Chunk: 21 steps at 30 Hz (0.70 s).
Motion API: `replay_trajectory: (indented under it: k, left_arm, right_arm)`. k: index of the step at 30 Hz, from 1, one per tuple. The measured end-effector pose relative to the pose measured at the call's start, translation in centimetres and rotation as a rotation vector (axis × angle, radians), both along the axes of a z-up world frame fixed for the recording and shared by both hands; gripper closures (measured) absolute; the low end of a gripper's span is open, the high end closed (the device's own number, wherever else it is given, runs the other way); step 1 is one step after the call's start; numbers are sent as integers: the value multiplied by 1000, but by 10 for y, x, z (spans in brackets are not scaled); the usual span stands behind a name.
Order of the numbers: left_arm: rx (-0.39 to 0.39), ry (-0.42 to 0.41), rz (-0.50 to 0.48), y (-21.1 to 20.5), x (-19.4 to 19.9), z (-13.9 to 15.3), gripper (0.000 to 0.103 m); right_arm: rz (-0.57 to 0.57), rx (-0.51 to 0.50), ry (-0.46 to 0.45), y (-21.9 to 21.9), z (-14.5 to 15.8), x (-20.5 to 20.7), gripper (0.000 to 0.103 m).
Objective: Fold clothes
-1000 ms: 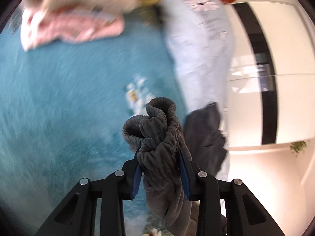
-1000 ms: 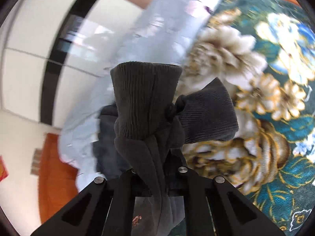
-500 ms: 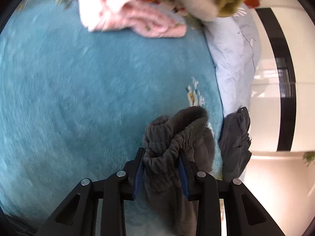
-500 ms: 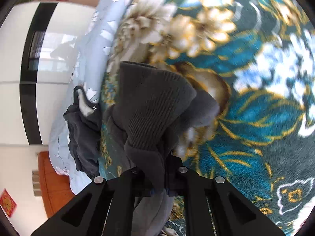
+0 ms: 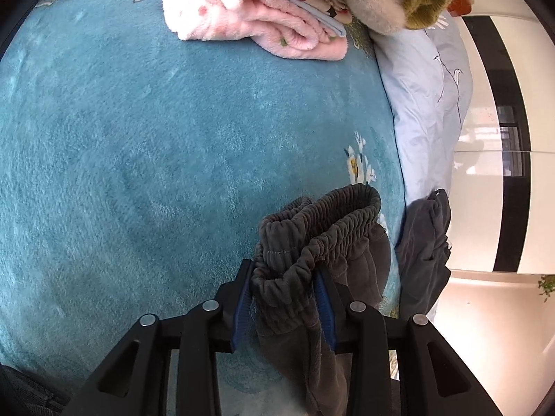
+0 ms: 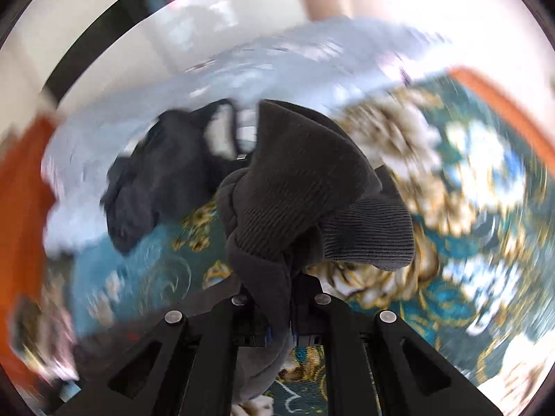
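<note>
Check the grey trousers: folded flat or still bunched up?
Bunched: the grey trousers hang gathered, waistband crumpled between the left gripper fingers, ribbed cuffs pinched in the right gripper.

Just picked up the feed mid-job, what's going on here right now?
A person is folding grey sweatpants with two handheld grippers. The left gripper is shut on the bunched elastic waistband above a teal blanket. The right gripper is shut on the ribbed cuffs; its view is blurred. Another dark garment lies beside a pale blue sheet.

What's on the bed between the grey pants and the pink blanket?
Just bare teal blanket, shown in the left wrist view, between the grey pants and pink blanket.
</note>
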State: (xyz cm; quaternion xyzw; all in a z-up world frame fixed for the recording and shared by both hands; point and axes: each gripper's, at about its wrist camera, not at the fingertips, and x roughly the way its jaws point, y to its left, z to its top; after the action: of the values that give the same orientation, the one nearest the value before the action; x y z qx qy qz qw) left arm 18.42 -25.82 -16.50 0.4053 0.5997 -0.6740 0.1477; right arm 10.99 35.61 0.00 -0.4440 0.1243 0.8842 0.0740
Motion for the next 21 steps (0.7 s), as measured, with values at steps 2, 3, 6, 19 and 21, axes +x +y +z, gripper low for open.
replay_trajectory:
  k: [2, 3, 6, 19, 21]
  left_arm:
    - [20, 9, 8, -1, 2, -1, 66]
    - [27, 13, 10, -1, 3, -1, 65]
    - [47, 21, 22, -3, 8, -1, 65]
    - [118, 78, 55, -7, 23, 2, 61]
    - [122, 80, 53, -7, 22, 1, 60]
  right_arm:
    - [143, 132, -18, -55, 3, -4, 94]
    - [200, 163, -25, -77, -2, -2, 94]
    - [339, 232, -41, -137, -16, 5, 94]
    - [612, 564, -156, -267, -90, 36, 85]
    - [636, 556, -169, -264, -86, 41, 76]
